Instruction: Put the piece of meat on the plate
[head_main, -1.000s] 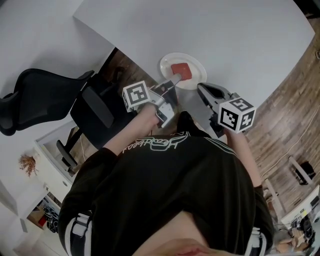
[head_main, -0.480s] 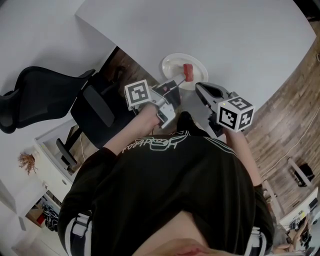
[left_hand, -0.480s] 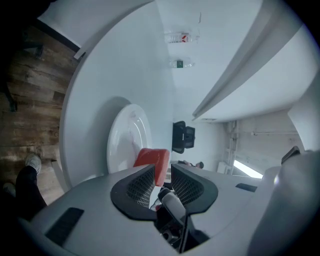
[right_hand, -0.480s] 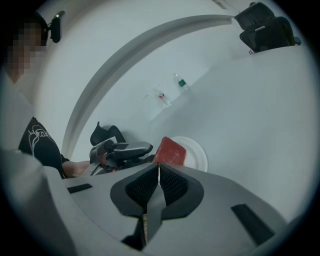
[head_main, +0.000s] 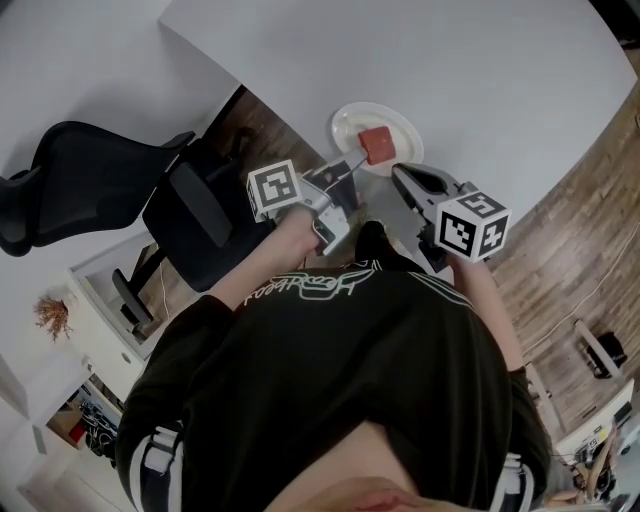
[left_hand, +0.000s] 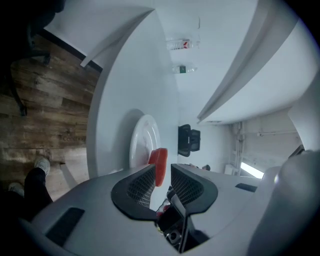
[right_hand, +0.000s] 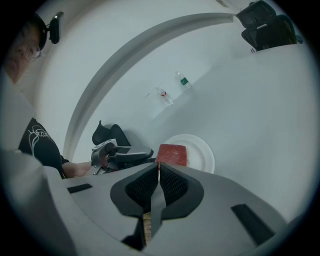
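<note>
Since a second ago the piece of meat has come up from lying flat on the plate and is now raised in my left gripper.

Nearest me, at centre right of the head view, my right gripper hangs with its jaws pressed together on nothing, just short of the plate's rim. Beyond it, my left jaws pinch the meat by one edge. It sits over the plate's near side, and I can't quite tell whether its lower edge touches the dish. Farther out, the white table is bare.

To set it down well, I should carry it over the plate's middle and lower it until it rests. Only then should I ease the jaws apart, keeping my right gripper out of the way.
</note>
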